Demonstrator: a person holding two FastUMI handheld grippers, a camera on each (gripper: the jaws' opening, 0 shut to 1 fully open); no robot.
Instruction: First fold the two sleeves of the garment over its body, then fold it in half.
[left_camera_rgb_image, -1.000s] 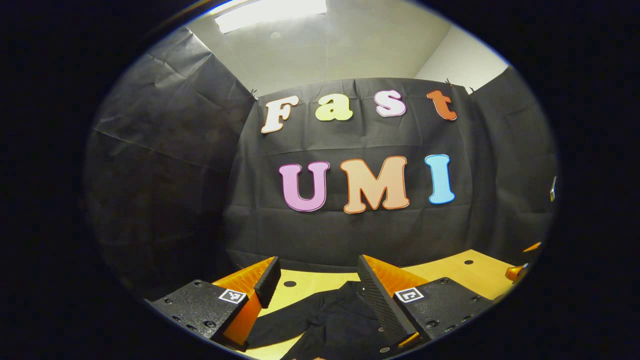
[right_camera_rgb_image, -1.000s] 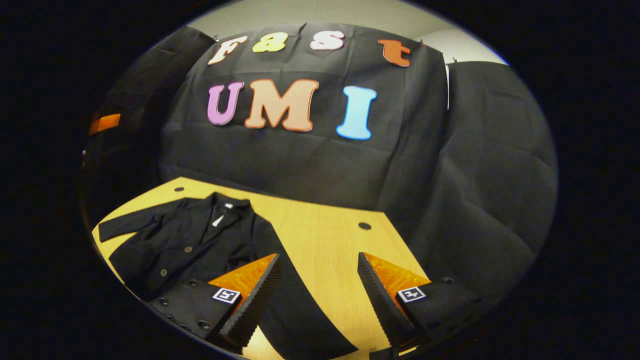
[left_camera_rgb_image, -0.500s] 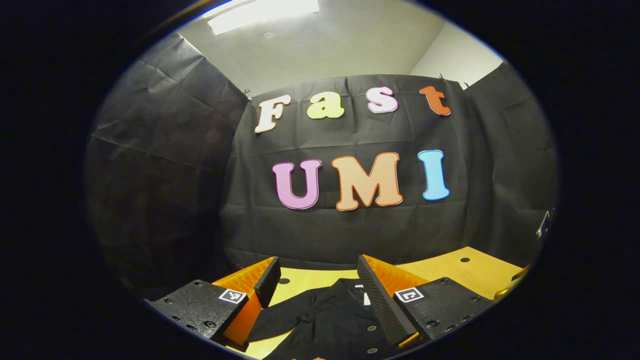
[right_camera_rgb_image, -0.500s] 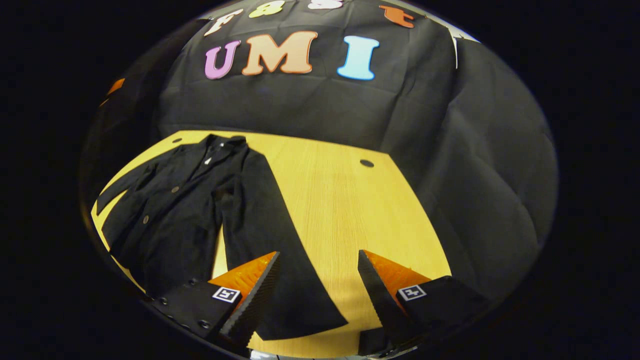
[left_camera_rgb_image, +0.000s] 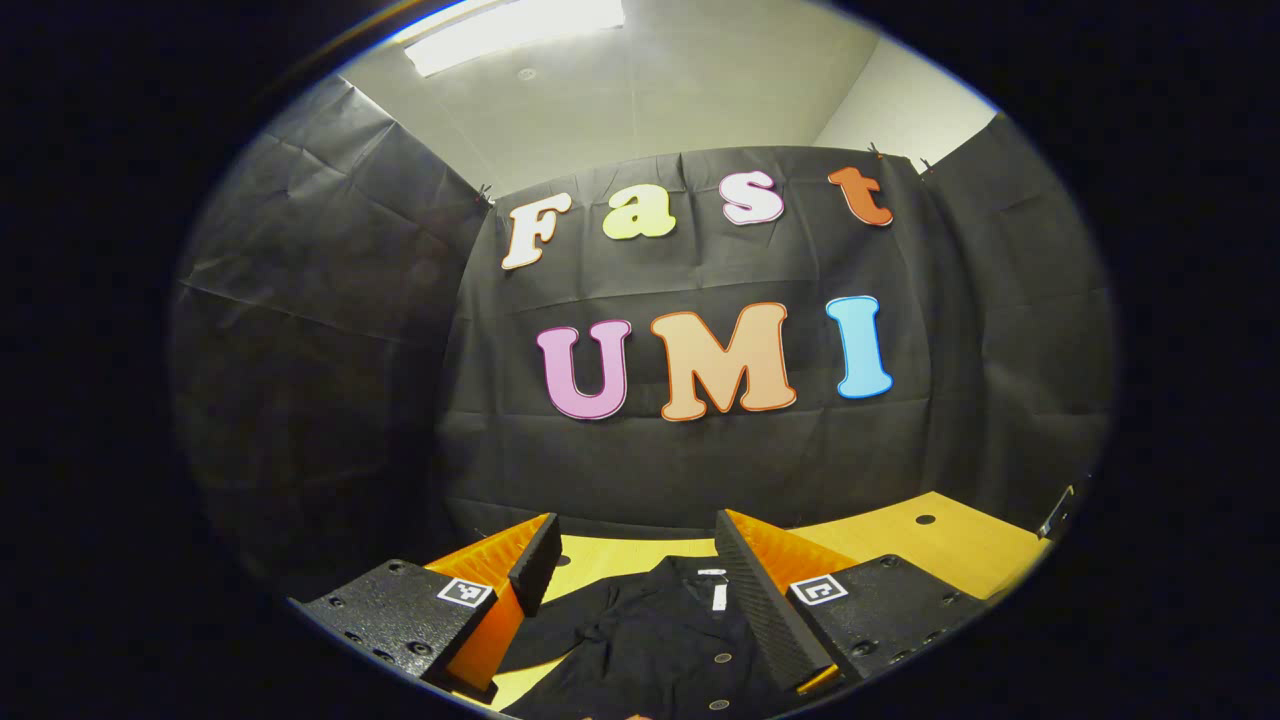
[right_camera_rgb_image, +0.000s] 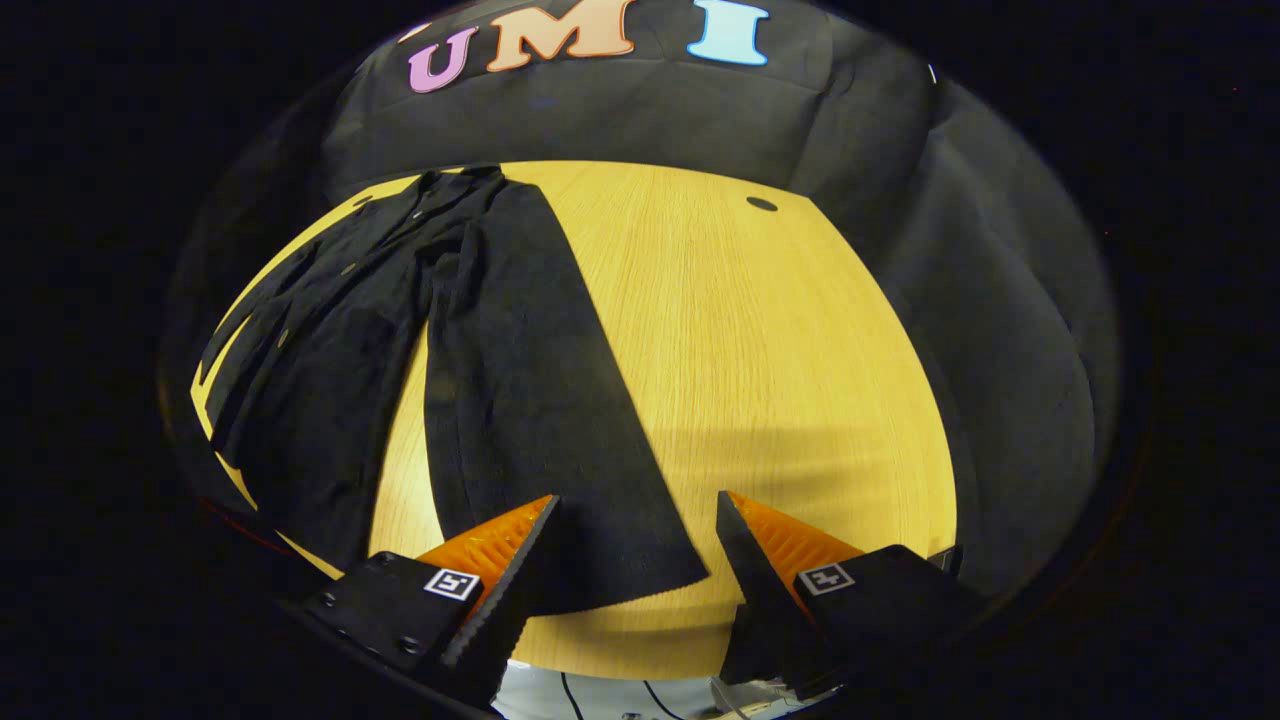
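**user1:** Right gripper (right_camera_rgb_image: 635, 560) is spread wide with nothing between its fingers, hanging above the near edge of the counter (right_camera_rgb_image: 760, 340). The cuff end of the jacket's right sleeve (right_camera_rgb_image: 540, 400) sits just past its fingertips, right in the gap. Whether it's touching the cloth, can't tell from this angle.

**user2:** And the jacket (right_camera_rgb_image: 330, 350) itself?

**user1:** Black, buttoned, laid out flat on the yellow wooden counter, off to the left side in the right gripper view. Collar points toward the back wall. That long sleeve runs straight down from the shoulder toward the near edge, lying beside the body with a strip of bare wood between them lower down.

**user2:** What about the left one?

**user1:** Left gripper (left_camera_rgb_image: 630, 565) is also wide apart, holding nothing. Between its fingers you can see the collar with a white tag (left_camera_rgb_image: 718, 592) and a couple of buttons. It looks tilted up at the wall, so the counter is just a sliver at the bottom there.
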